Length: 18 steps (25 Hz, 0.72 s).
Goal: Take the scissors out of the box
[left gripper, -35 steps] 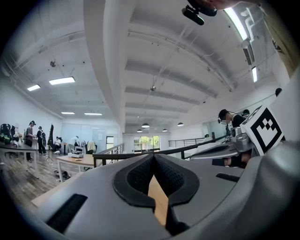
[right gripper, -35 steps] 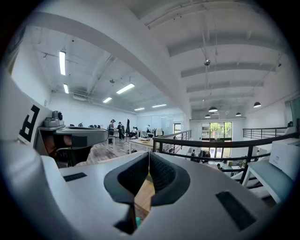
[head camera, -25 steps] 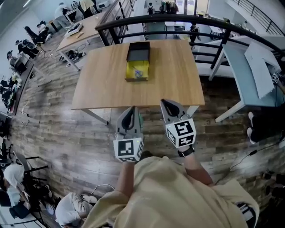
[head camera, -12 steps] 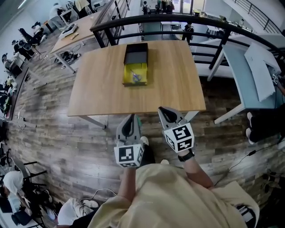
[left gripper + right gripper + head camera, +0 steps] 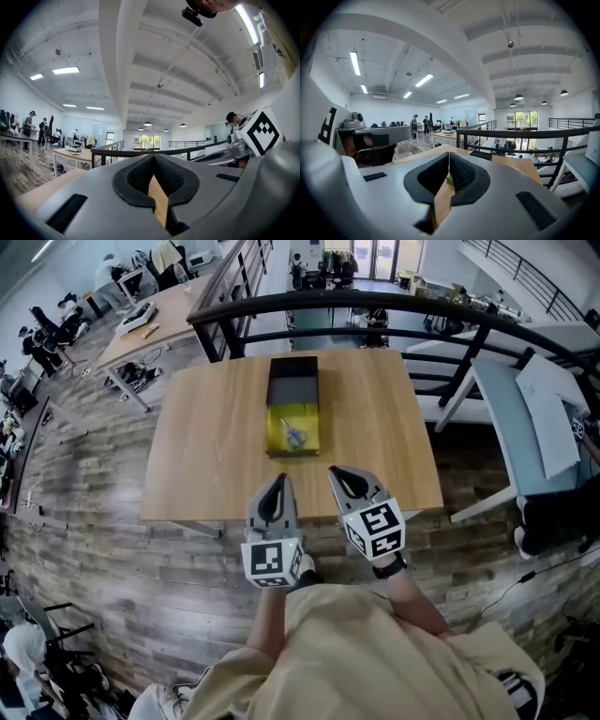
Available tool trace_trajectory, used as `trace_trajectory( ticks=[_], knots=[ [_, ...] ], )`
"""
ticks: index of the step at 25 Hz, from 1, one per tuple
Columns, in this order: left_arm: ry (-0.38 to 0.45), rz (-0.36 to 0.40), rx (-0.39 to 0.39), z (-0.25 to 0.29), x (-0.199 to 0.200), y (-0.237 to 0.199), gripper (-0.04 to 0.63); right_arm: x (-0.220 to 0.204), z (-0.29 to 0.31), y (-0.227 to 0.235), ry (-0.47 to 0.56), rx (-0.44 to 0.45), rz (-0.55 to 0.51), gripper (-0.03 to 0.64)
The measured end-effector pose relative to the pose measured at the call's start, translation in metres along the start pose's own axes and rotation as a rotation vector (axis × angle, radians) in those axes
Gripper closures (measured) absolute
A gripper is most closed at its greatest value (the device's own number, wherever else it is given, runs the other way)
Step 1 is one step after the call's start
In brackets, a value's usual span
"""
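Note:
A yellow box (image 5: 292,430) lies open in the middle of the wooden table (image 5: 206,446), with its black lid (image 5: 293,385) just behind it. Scissors (image 5: 294,436) with a bluish handle lie inside the box. My left gripper (image 5: 278,481) and right gripper (image 5: 336,472) hover side by side over the table's near edge, a short way in front of the box, both shut and holding nothing. In the left gripper view the left gripper (image 5: 152,161) has its pads together. In the right gripper view the right gripper (image 5: 449,157) is likewise shut, and a sliver of the yellow box (image 5: 448,178) shows behind its tips.
A black railing (image 5: 375,304) curves behind the table. A grey desk (image 5: 525,418) stands to the right and another wooden table (image 5: 150,320) at the far left. Wood plank floor (image 5: 122,559) lies below the near edge.
The person has stepped toward the table. Both grippers, earlier over the floor short of the table, now reach over its near edge; the box appears closer.

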<state>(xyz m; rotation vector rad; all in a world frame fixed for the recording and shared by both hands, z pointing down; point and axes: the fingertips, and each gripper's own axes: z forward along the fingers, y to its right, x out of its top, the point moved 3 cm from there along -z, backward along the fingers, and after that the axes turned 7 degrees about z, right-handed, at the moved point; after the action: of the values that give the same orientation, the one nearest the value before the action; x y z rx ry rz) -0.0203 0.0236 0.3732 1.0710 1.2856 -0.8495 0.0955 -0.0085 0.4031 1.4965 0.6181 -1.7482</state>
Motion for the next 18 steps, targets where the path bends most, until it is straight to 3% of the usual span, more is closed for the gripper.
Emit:
trace_trajectory(
  ticks=[10,18],
  knots=[
    [0.013,-0.028,-0.071,0.066,-0.02,-0.076,0.584,0.017,0.099,0.011,-0.012,-0.061,-0.006,0.603],
    [-0.038,-0.078,-0.108,0.095,-0.059,-0.107,0.584,-0.005,0.152,0.007,-0.094,-0.058,-0.014,0.603]
  ],
)
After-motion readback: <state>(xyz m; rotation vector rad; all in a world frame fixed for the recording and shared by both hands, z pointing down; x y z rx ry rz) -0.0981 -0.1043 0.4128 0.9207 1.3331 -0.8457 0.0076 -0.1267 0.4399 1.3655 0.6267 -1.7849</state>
